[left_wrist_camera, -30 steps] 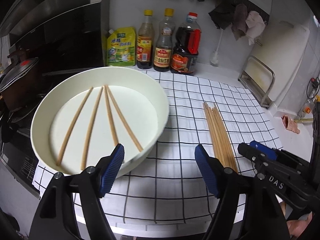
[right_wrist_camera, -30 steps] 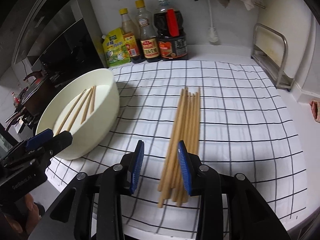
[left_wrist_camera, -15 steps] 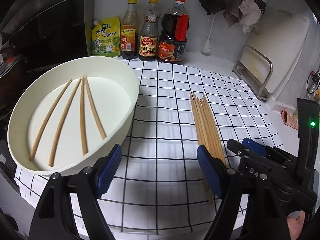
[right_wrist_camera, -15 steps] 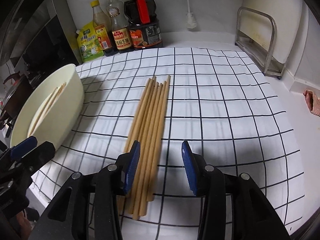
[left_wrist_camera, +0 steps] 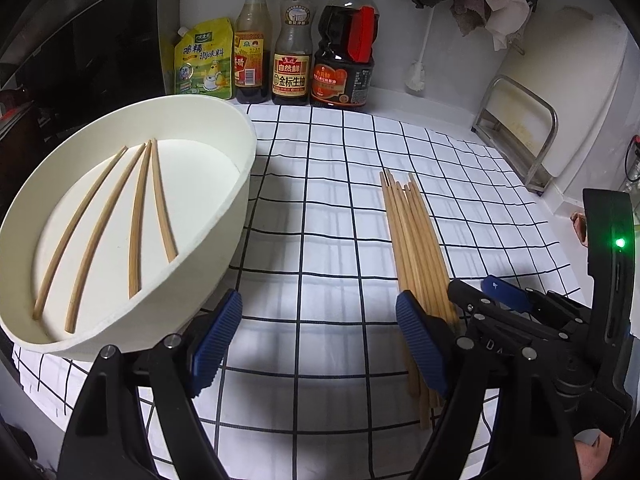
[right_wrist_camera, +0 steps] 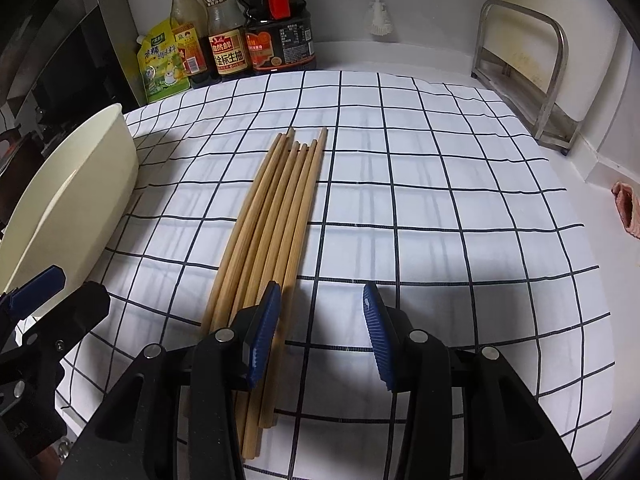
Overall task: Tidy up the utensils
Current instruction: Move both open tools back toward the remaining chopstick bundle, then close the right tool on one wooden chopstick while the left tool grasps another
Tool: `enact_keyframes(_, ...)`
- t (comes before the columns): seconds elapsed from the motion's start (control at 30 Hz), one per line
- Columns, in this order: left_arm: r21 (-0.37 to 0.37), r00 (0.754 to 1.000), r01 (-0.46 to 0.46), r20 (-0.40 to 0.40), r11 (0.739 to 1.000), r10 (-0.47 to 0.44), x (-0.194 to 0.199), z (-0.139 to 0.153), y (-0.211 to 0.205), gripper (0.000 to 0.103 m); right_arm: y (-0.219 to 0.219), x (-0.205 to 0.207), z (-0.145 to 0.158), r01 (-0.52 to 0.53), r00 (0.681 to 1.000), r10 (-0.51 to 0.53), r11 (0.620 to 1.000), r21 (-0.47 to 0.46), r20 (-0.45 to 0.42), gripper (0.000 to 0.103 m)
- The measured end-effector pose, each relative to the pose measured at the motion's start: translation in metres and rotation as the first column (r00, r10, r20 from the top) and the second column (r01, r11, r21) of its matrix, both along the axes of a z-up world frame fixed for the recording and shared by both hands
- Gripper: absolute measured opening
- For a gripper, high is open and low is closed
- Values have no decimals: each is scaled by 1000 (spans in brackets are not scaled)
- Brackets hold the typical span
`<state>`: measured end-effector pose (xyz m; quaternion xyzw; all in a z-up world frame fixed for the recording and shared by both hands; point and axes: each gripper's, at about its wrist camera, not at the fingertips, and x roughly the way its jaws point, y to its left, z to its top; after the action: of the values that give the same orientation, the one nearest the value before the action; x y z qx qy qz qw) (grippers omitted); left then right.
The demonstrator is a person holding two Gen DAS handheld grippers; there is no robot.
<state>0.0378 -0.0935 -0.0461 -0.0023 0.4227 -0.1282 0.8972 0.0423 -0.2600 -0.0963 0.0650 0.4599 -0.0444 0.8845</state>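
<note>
Here, chopsticks lie partly in a bowl and partly on a checked cloth, with both claws released.

From the left wrist, the left gripper [left_wrist_camera: 318,340] is spread wide and holds nothing, above the cloth [left_wrist_camera: 328,184] near its front edge. The white bowl [left_wrist_camera: 224,216] sits at the cloth's left edge and holds four chopsticks [left_wrist_camera: 136,224] fanned on its floor. A bundle [left_wrist_camera: 416,240] of loose chopsticks lies toward the cloth's right side, its near ends under the right gripper [left_wrist_camera: 492,300]. Along the back edge stand a yellow pouch [left_wrist_camera: 204,60] and three bottles [left_wrist_camera: 292,40]; the middle label reads 金标生抽.

From the right wrist, the right gripper [right_wrist_camera: 320,336] is parted and empty, its left finger over the bundle's [right_wrist_camera: 276,208] near end. The bowl [right_wrist_camera: 80,184] shows only its wall at the left. The bottles [right_wrist_camera: 224,24] stand at the back; a steel rack [right_wrist_camera: 552,80] is in the right corner.
</note>
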Motion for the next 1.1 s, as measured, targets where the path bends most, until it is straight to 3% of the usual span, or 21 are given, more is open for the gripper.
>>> enact_keyframes(0.53,18,999,35,-27,999,-35,4,-8,-17,81,-15,-5,-4,20,1000,-20,999,-37,-15,42)
enact_keyframes(0.67,43,998,45,-34,998,-44,5,-13,-27,85,-27,-8,-3,41,999,-41,999,-22,-8,42)
enact_keyframes(0.97,120,997,54,-62,991,-47,16,-29,-43,86,-36,-11,-2,45,999,-45,999,8,2,42)
enact_keyframes(1.1,120,996,45,-80,992,-35,18,-35,-43,86,-36,-11,-2,38,999,-38,999,10,5,42)
